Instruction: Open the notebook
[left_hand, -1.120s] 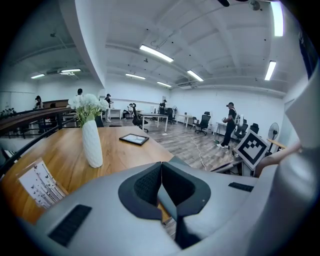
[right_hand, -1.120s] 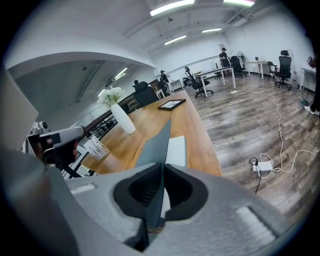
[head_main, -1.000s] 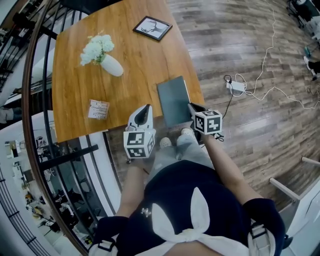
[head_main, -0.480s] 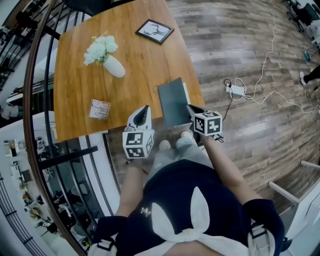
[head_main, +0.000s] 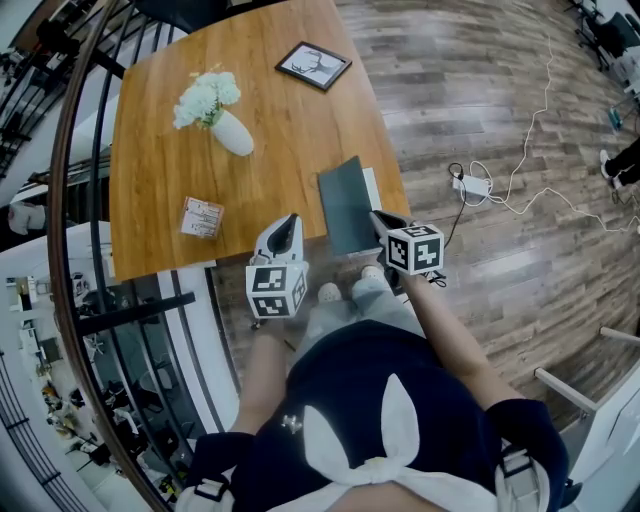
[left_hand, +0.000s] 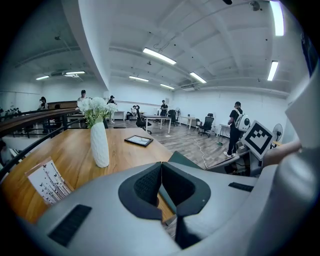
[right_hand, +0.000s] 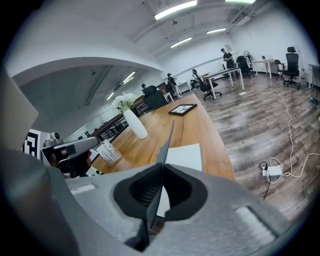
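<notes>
The notebook (head_main: 346, 208) lies at the near right corner of the table (head_main: 170, 160). The right gripper (head_main: 379, 216) has its fingers clamped on the cover (right_hand: 167, 141), which is raised partway, exposing a white page (right_hand: 186, 156). Full opening remains. The left gripper (head_main: 289, 224) has its fingers closed and empty.

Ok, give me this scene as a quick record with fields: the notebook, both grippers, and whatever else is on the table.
notebook: at the near right corner of the wooden table
cover: dark, tilted up off the white page
right gripper: shut on the cover's edge
left gripper: shut, nothing between its jaws, over the table's near edge, left of the notebook
other items: white vase with white flowers; framed picture; printed card
task stage: cover partly open, not laid flat
</notes>
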